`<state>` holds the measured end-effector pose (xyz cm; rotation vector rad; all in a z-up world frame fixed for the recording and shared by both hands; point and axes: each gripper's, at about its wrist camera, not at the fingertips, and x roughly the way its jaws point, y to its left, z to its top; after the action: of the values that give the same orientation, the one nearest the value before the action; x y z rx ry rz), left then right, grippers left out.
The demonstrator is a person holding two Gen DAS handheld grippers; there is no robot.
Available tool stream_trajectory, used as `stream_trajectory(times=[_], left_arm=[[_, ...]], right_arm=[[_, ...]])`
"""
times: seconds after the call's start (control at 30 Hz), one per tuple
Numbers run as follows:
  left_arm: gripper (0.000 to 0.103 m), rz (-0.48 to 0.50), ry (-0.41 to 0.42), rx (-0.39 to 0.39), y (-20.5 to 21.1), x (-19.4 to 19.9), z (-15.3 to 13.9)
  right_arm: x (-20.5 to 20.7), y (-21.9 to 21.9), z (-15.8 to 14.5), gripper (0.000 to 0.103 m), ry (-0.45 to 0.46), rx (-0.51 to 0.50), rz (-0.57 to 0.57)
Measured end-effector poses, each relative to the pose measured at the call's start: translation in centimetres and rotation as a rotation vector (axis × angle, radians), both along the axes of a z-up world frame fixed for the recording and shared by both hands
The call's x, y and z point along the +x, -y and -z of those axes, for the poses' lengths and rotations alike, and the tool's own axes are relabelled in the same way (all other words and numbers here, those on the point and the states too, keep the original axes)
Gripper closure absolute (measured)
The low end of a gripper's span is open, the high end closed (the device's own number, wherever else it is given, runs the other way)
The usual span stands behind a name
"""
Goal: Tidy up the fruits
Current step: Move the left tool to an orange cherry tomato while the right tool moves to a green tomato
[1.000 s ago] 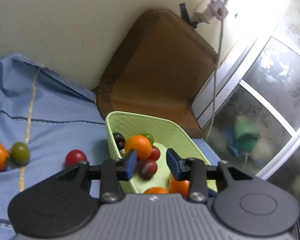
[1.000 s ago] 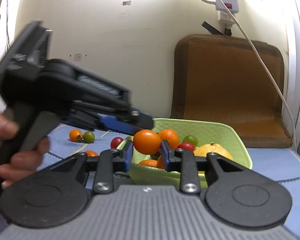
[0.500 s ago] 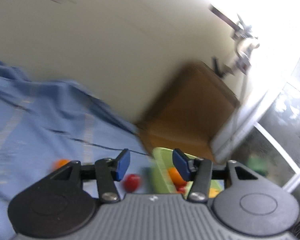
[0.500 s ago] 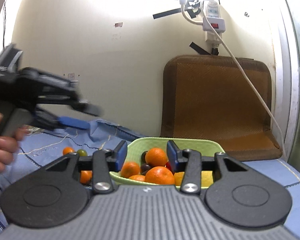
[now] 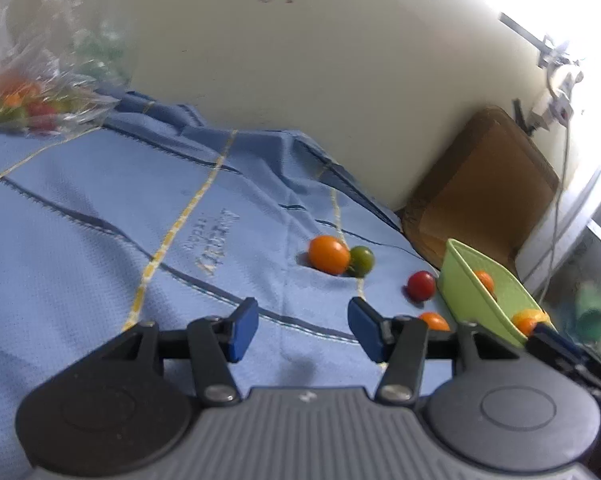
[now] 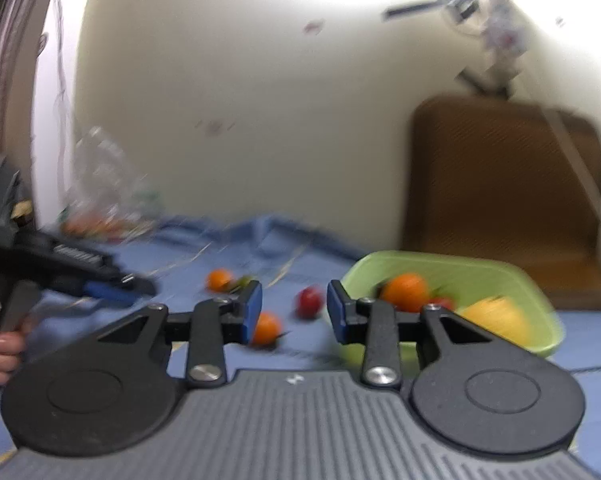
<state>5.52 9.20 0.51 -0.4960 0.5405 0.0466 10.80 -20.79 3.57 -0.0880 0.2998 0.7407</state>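
Your left gripper (image 5: 302, 330) has swung away from the green basket (image 5: 466, 286). A second ago it hovered over the basket's fruit; now it points at open blue cloth (image 5: 100, 208), jaws spread wide with nothing between them. Far to its left, a clear plastic bag (image 5: 40, 92) of mixed fruit has come into view by the wall. Ahead of the fingers, an orange tomato (image 5: 328, 255) and a green tomato (image 5: 361, 261) sit touching on the cloth. Right of them lies a red tomato (image 5: 421, 285) just beside the basket wall, and another orange fruit (image 5: 434, 321) shows behind the right fingertip.

Your right gripper (image 6: 294, 312) no longer holds the orange fruit it carried a second ago: its jaws stand wide and empty, aimed at the cloth left of the basket (image 6: 540, 300), with the red tomato (image 6: 309, 301) seen between them. The basket holds an orange (image 6: 406, 291) and a yellow fruit (image 6: 496, 318), both blurred.
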Motion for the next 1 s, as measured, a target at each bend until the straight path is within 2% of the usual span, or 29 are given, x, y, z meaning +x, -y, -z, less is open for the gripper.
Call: stream_trajectory(times=[0.1,0.17,0.27,0.37,0.5,0.53,0.6,0.63,0.73,0.83,0.9,0.93,1.0], left_arm=[[0.052,0.032,0.032,0.072,1.3,0.0,-0.4],[0.051,0.057,0.055,0.122,2.3,-0.3,-0.7],[0.049,0.080,0.079,0.158,3.1,-1.0,-1.1],[0.049,0.088,0.090,0.146,3.1,-1.2,-1.2],[0.048,0.086,0.097,0.083,2.1,-1.4,-1.1],[0.048,0.084,0.098,0.063,1.8,-1.4,-1.0],[0.048,0.081,0.102,0.026,1.3,-1.5,-0.9],[0.048,0.078,0.106,0.005,1.0,-1.6,-0.9],[0.047,0.064,0.124,-0.067,-0.1,-1.9,-0.8],[0.047,0.036,0.128,-0.140,-1.2,-2.0,-0.5],[0.047,0.018,0.120,-0.151,-1.6,-2.1,-0.4],[0.047,0.014,0.121,-0.150,-1.6,-2.1,-0.4],[0.047,0.016,0.129,-0.139,-1.5,-2.1,-0.5]], right_arm=[[0.3,-2.3,0.4,0.067,-0.059,-0.054,-0.036],[0.5,-3.9,0.8,0.067,-0.066,-0.108,-0.033],[0.9,-5.9,1.0,0.066,-0.069,-0.179,-0.033],[1.3,-7.7,1.4,0.066,-0.037,-0.273,-0.031],[2.7,-9.8,2.1,0.066,-0.042,-0.387,-0.013],[3.0,-10.3,2.5,0.070,-0.041,-0.419,-0.008],[2.8,-10.7,2.8,0.069,-0.003,-0.461,-0.005],[2.8,-10.8,2.6,0.070,-0.009,-0.457,-0.001],[2.4,-10.4,1.5,0.070,-0.087,-0.339,-0.050],[1.3,-11.1,0.7,0.069,-0.171,-0.260,-0.165],[1.2,-12.0,1.1,0.068,-0.258,-0.273,-0.263],[1.2,-12.2,1.2,0.060,-0.278,-0.272,-0.279],[2.3,-11.6,0.5,0.056,-0.329,-0.232,-0.300]])
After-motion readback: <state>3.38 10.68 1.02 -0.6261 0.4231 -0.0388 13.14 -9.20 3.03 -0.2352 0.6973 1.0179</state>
